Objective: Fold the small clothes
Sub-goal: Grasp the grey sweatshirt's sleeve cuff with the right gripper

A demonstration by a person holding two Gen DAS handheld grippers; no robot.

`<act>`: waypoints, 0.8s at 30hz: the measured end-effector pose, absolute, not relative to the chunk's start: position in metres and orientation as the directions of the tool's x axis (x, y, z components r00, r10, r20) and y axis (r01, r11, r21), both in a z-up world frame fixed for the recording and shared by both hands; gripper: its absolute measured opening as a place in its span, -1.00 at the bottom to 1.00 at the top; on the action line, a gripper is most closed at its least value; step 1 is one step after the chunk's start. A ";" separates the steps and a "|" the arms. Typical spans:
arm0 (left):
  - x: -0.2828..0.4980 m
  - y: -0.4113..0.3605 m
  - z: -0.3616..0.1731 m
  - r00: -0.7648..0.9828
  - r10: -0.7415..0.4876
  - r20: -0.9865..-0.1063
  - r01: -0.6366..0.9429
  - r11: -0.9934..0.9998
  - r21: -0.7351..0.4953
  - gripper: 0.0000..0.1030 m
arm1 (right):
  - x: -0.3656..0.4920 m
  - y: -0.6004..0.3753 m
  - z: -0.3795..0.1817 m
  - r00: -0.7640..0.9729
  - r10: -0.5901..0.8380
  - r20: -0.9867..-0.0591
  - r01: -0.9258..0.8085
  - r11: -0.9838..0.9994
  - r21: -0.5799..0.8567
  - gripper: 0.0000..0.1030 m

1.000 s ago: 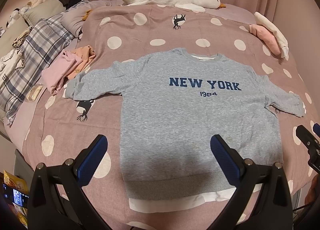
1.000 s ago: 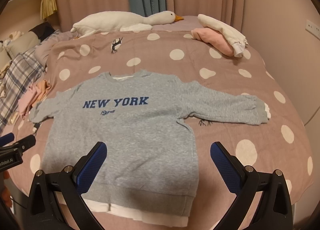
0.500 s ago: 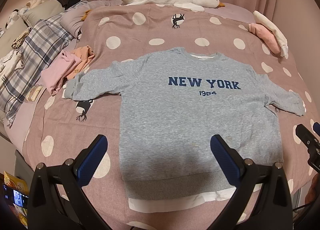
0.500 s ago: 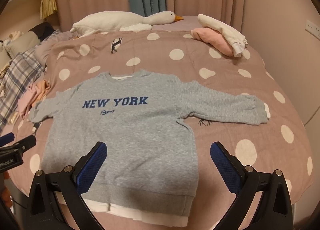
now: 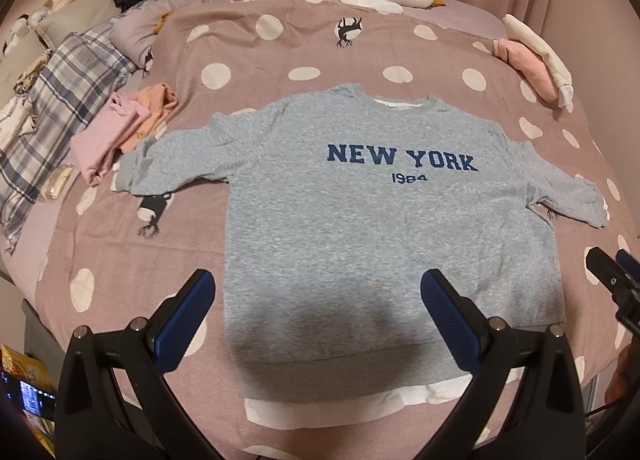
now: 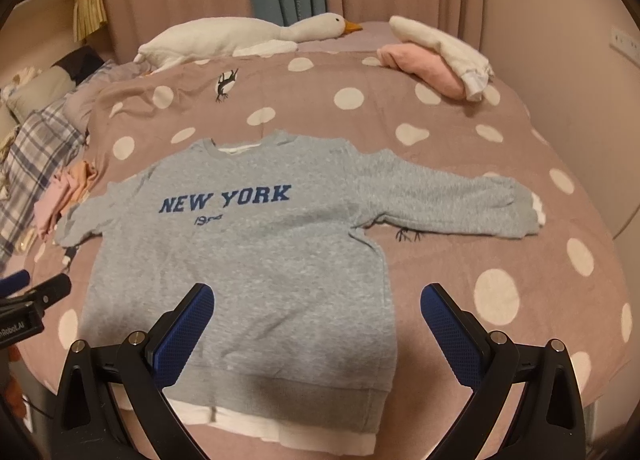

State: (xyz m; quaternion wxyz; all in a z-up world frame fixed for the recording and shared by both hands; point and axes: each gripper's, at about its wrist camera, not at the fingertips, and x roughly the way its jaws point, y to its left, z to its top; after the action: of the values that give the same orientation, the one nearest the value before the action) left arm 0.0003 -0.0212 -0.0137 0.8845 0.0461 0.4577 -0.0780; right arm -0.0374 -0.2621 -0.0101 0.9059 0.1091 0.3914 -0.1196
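Sweatshirt (image 5: 372, 228) position: I see the grey garment lying flat and face up on the polka-dot bed cover (image 5: 280, 44), "NEW YORK 1984" print uppermost, both sleeves spread outward, white hem layer showing below the ribbed band at the near edge. My left tool (image 5: 318, 300) hangs over the lower left part of the garment, blue pads wide apart, nothing between them. My right tool (image 6: 318, 310) hangs over the lower right corner, likewise spread wide and empty. A folded pink and orange pile (image 5: 120, 128) sits just beside the left sleeve cuff. A rolled pink and white bundle (image 6: 436, 60) lies well apart at the far right, near a plush goose (image 6: 248, 36).
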 end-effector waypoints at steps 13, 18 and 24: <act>0.022 -0.010 -0.051 0.364 -0.435 -0.823 0.164 0.900 -0.404 0.99 | -0.063 -0.404 -0.074 0.695 0.008 -0.719 0.529 0.672 0.519 0.99; 0.027 -0.015 -0.056 0.349 -0.396 -0.850 0.154 0.918 -0.365 0.99 | -0.079 -0.477 -0.101 0.733 -0.036 -0.680 0.615 0.462 0.639 0.99; 0.040 -0.020 -0.066 0.323 -0.356 -0.877 0.141 0.934 -0.327 0.99 | -0.073 -0.522 -0.108 0.805 -0.072 -0.589 0.577 0.331 0.747 0.99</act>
State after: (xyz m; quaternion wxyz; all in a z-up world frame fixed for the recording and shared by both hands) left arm 0.0397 -0.0205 -0.0663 0.8076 -0.0957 0.5613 -0.1537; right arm -0.0735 -0.5218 -0.1085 0.7816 0.5398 0.2336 -0.2077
